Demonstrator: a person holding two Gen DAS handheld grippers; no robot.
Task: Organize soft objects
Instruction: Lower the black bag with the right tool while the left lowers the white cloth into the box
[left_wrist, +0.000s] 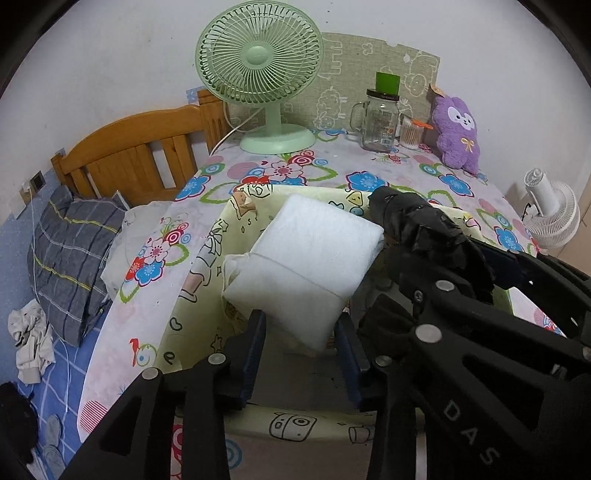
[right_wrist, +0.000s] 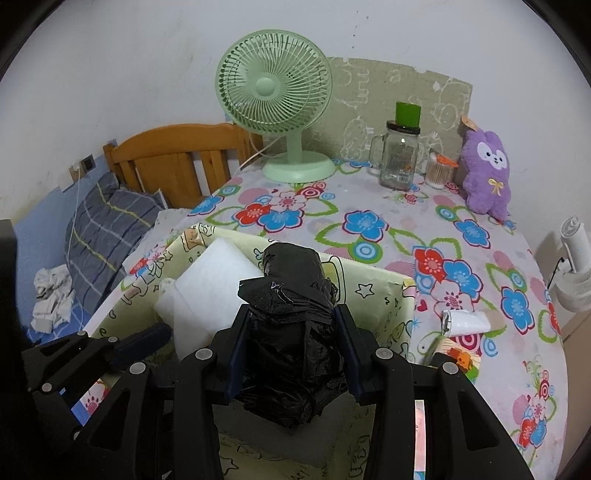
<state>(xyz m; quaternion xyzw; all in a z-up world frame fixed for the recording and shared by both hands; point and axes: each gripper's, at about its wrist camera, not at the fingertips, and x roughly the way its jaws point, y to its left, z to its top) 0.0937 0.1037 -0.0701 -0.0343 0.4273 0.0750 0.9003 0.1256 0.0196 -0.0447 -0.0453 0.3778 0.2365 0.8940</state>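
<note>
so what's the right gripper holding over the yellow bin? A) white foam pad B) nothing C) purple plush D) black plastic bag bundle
D: the right gripper is shut on the crumpled black plastic bag bundle above the yellow bin; the white foam pad sits in the left gripper.

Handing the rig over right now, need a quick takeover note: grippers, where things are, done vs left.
Left gripper: shut on the white foam pad, held over the open yellow fabric box.
Right gripper: shut on the black plastic bag bundle, also held over that box.
Done: both soft items picked up and brought above the box. Neither is released yet.
Left: lower and release both into the box. The purple plush stands at the back of the table beside the cotton swab jar; a small white roll lies right of the box. Both are possibly next.
</note>
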